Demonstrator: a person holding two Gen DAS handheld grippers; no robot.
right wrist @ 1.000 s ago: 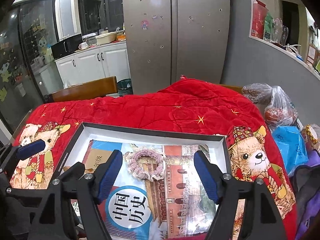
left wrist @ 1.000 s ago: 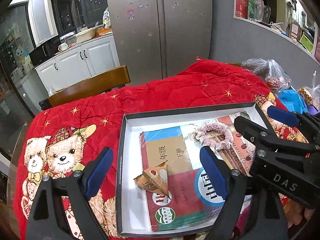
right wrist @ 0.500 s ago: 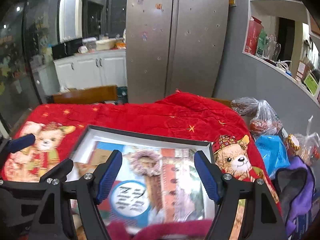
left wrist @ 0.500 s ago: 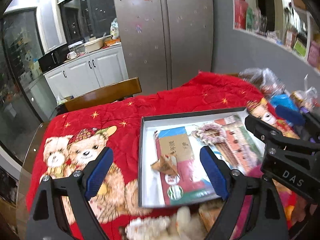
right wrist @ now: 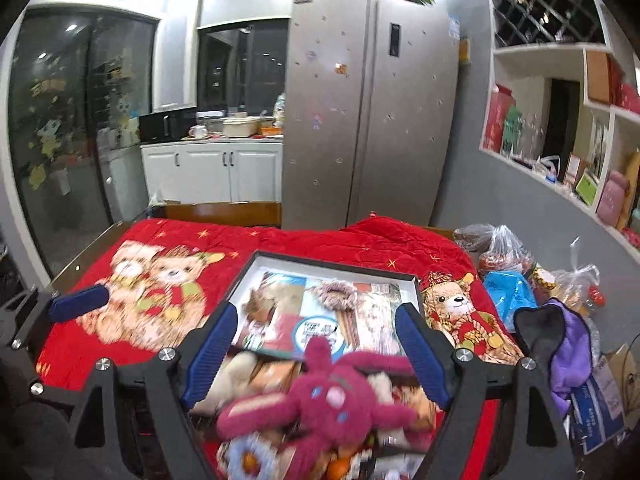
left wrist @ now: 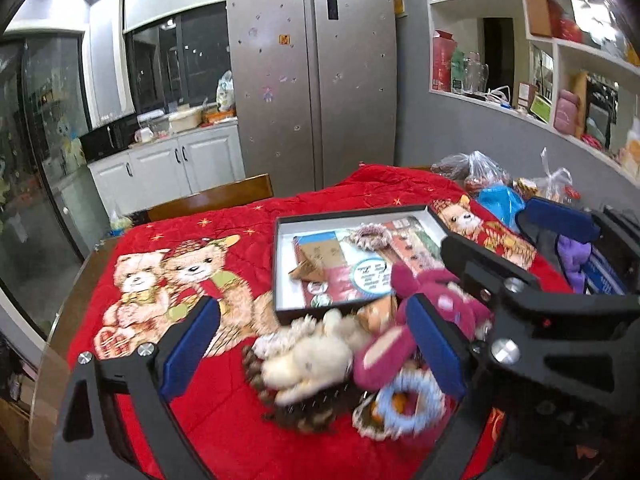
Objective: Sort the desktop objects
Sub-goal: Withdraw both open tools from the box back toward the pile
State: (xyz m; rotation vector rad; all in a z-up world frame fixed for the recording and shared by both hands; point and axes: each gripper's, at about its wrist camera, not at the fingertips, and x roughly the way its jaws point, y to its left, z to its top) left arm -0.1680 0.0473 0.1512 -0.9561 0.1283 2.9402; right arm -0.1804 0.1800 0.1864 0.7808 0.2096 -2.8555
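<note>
A black-rimmed white box (left wrist: 280, 264) (right wrist: 248, 268) sits on the red bear blanket (left wrist: 176, 280). It holds books (left wrist: 340, 276), a pink scrunchie (left wrist: 370, 236) (right wrist: 334, 294) and a small brown wedge packet (left wrist: 306, 270). In front of the box lies a pile: a cream plush (left wrist: 316, 354), a magenta plush (left wrist: 416, 312) (right wrist: 332, 396), a blue-ringed toy (left wrist: 408, 398) and a dark brush (left wrist: 316, 408). My left gripper (left wrist: 312, 346) is open above the pile. My right gripper (right wrist: 316, 352) is open above the magenta plush. Both are empty.
Plastic bags (right wrist: 504, 256) and a purple cloth (right wrist: 568, 348) crowd the table's right edge. A wooden chair back (left wrist: 216, 200) stands behind the table, with a fridge (left wrist: 312, 80) and white cabinets (left wrist: 168, 168) beyond.
Both grippers have pulled back and up from over the box. The pile of plush toys in front of the box has come into view under them.
</note>
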